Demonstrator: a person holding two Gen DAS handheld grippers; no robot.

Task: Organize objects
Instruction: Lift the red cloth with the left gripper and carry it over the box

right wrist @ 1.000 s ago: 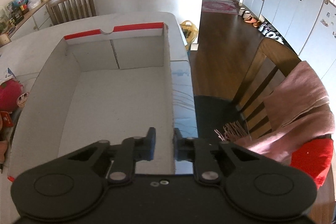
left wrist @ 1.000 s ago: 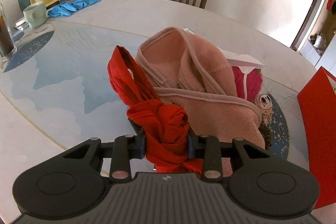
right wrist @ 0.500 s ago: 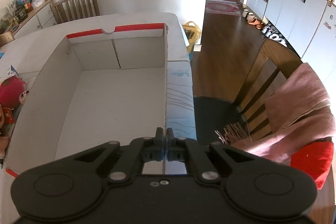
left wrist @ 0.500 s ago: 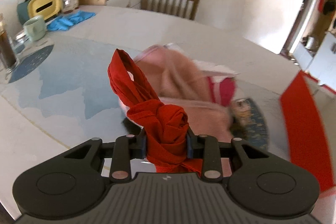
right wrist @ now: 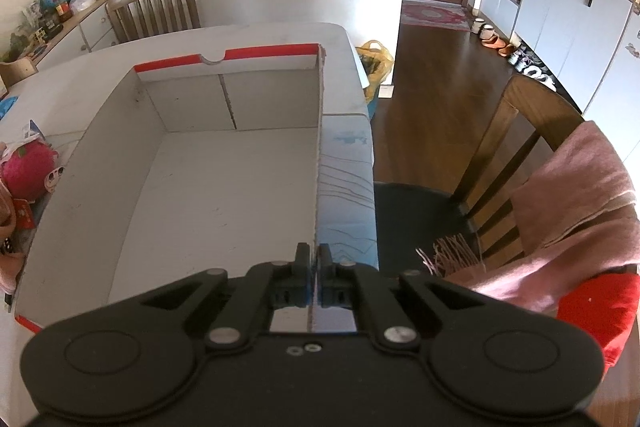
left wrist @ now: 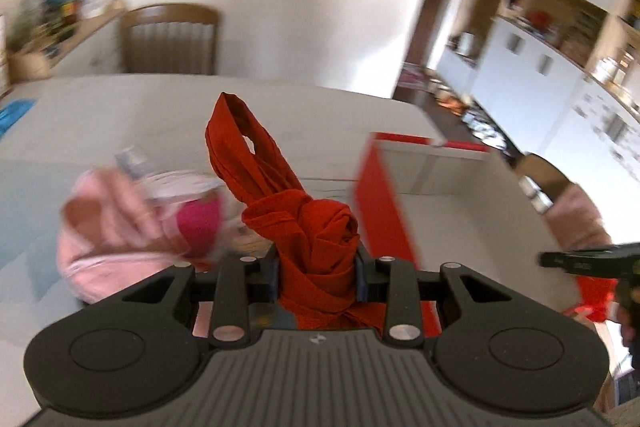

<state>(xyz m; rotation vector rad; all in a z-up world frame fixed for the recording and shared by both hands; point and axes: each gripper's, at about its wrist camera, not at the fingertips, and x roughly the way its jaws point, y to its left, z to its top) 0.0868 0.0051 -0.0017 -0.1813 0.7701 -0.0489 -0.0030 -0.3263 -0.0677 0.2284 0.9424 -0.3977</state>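
A knotted red cloth (left wrist: 316, 235) is pinched between the pads of my left gripper (left wrist: 318, 271), and a loop of it sticks up ahead. It hangs in the air over the table, just left of the red outer wall of a large open cardboard box (left wrist: 384, 211). The box (right wrist: 192, 107) is white inside with a red rim and holds nothing. My right gripper (right wrist: 314, 259) is shut on the near end of the box's thin right wall (right wrist: 319, 147). That gripper also shows at the right edge of the blurred left wrist view as a black shape (left wrist: 588, 261).
A pink towel (left wrist: 112, 227) and a magenta plush toy (right wrist: 26, 173) lie on the table left of the box. A wooden chair (right wrist: 520, 155) draped with a pink scarf (right wrist: 580, 195) and a red cushion (right wrist: 596, 311) stands to the right. Another chair (right wrist: 154, 7) stands at the far side.
My left gripper rose and swung right with the red cloth, away from the pink towel toward the box. My right gripper's jaws closed on the box wall and then stayed put.
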